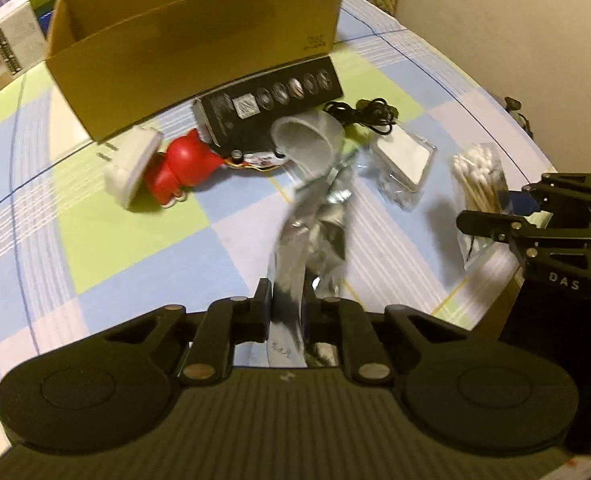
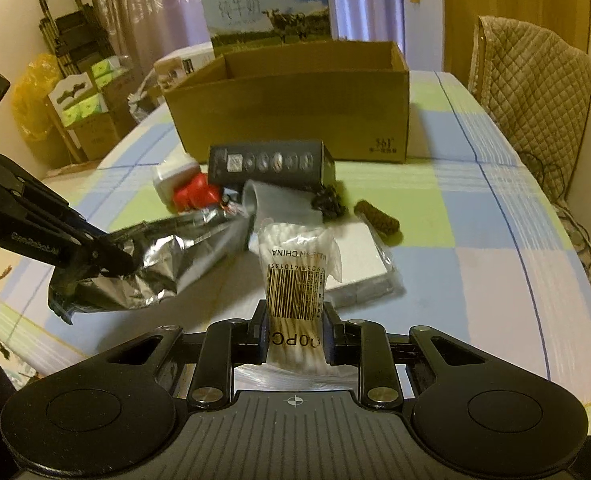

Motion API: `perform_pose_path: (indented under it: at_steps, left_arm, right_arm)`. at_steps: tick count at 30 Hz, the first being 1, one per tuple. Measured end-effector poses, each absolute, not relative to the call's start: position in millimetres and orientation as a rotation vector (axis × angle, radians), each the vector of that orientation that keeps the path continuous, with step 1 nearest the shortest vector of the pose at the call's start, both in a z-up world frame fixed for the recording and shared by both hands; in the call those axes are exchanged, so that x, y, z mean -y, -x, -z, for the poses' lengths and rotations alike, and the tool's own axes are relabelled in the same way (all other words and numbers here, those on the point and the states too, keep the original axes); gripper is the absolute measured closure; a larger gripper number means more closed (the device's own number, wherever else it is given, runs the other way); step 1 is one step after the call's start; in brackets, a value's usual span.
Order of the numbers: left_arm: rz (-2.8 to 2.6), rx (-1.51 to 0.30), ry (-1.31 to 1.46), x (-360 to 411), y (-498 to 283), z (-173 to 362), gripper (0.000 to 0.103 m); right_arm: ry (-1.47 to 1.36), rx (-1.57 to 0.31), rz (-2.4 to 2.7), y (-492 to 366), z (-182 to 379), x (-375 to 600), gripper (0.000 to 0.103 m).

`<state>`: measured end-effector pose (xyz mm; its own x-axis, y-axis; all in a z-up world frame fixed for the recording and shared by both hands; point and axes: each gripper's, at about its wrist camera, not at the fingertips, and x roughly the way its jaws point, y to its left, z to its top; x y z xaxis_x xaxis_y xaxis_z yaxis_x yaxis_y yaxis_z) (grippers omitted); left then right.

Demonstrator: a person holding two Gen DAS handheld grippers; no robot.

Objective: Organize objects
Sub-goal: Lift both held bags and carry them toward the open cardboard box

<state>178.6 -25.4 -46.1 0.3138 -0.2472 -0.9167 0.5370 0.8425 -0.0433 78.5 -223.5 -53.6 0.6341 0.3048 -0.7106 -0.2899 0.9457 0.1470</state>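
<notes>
In the left wrist view my left gripper (image 1: 287, 300) is shut on a crumpled silver foil bag (image 1: 315, 232) held above the checked tablecloth (image 1: 115, 248). My right gripper (image 2: 295, 320) is shut on a clear pack of cotton swabs (image 2: 295, 272), barcode facing up. Each gripper shows in the other view: the right gripper (image 1: 491, 220) with the swab pack (image 1: 479, 176) at the far right, the left gripper (image 2: 107, 256) with the foil bag (image 2: 155, 264) at the left. An open cardboard box (image 2: 295, 112) stands at the back of the table.
In front of the cardboard box (image 1: 199, 40) lie a black carton (image 2: 271, 164), a red toy (image 2: 195, 196), a white plug-like block (image 2: 173, 178), a tipped clear cup (image 2: 279, 204), a black cable (image 2: 329, 202), a brown cord (image 2: 377, 220) and a wrapped white pad (image 2: 359, 272). A quilted chair (image 2: 535, 92) stands at the right.
</notes>
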Motion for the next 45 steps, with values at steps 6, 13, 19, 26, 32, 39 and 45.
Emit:
perform_pose_path:
  at_steps: [6,13,19,26,32,39,45]
  left_arm:
    - [0.521,-1.165,-0.278,27,-174,62,0.088]
    - [0.574,-1.191,-0.340,53,-171,76,0.058]
    - [0.551,-1.212,-0.422,71,-178,93,0.047]
    - [0.517,-1.266,-0.377,63,-187,98,0.071]
    - [0.505,-1.268,-0.328,54,-189,83,0.074]
    - [0.471,-1.245,-0.280,43,-187,49,0.074]
    - [0.414,-1.189,-0.252,29,-194,10,0.074]
  right_arm:
    - [-0.010,-0.822,-0.350,-74,55,217,0.081]
    - [-0.021,-0.835,-0.332,-77,60,223,0.081]
    - [-0.027,-0.842,-0.324,-80,62,227,0.081]
    - [-0.037,-0.842,-0.319,-82,62,232,0.081]
    - [-0.037,-0.830,-0.332,-83,54,229,0.081]
    - [-0.035,-0.808,-0.358,-84,36,222,0.081]
    - [-0.022,-0.767,-0.386,-96,7,213,0.081]
